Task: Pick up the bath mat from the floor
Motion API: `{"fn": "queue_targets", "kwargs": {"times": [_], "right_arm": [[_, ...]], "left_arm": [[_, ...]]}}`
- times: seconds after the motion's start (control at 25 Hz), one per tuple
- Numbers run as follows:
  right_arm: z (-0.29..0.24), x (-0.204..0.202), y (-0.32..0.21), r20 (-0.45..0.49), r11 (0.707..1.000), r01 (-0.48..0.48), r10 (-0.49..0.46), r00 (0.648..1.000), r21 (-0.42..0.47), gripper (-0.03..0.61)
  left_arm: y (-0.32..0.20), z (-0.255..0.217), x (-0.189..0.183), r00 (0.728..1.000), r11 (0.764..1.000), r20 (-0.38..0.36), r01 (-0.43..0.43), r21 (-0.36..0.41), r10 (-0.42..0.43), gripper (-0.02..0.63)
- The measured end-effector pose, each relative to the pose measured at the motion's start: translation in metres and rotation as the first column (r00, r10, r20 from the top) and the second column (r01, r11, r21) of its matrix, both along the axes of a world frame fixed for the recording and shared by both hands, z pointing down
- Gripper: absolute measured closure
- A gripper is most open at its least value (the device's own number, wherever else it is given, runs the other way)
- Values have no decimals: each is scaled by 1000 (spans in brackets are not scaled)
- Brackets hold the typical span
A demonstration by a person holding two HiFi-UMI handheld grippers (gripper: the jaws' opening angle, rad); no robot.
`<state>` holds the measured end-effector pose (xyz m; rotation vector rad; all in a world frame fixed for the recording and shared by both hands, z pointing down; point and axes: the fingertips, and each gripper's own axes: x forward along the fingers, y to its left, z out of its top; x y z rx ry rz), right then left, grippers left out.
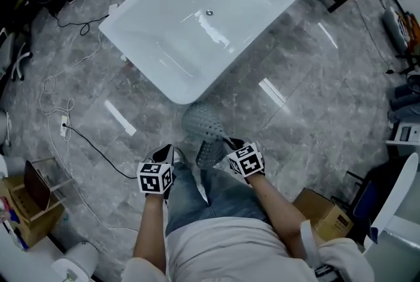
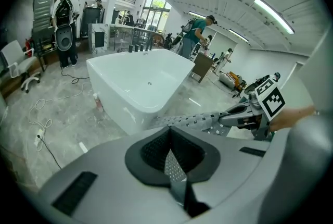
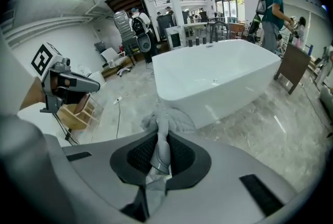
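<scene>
Two hand-held grippers are each clamping part of the bath mat [image 1: 205, 122]: your left hand-held gripper [image 1: 166, 155] is pinching a thin perforated edge, and your right hand-held gripper [image 1: 225, 144] is squeezing a bunched fold. The mat is hanging between them, just ahead of your knees. The white bathtub [image 1: 210, 18] is standing just beyond it, with a black cable [image 1: 92, 146] trailing at the left across the grey marble floor [image 1: 315, 90].

A pale grey rubber bath mat [image 1: 202, 123] was dotted with small holes. Cubes on the left tool [image 1: 166, 152] and right tool [image 1: 224, 144] bore black-and-white square markers. At twelve o'clock, a glossy white bathtub [image 1: 216, 25] stood on grey marbled floor [image 1: 315, 84].
</scene>
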<state>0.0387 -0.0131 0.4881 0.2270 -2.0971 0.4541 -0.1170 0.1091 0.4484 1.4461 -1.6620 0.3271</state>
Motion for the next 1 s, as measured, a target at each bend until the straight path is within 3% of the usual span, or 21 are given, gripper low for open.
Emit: {"fn": "queue_targets", "kwargs": {"times": [0.52,1.0], "right_arm": [[-108,-8,-30,99,993,-74,65,993,94,522],[-216,-25,-66,244,965,-202,159,957,165,522]], "left_arm": [[-26,-92,-14,997,992,52,-67,107,62,597],[-74,-195,-40,980,954,145,-172,245,139,597]]}}
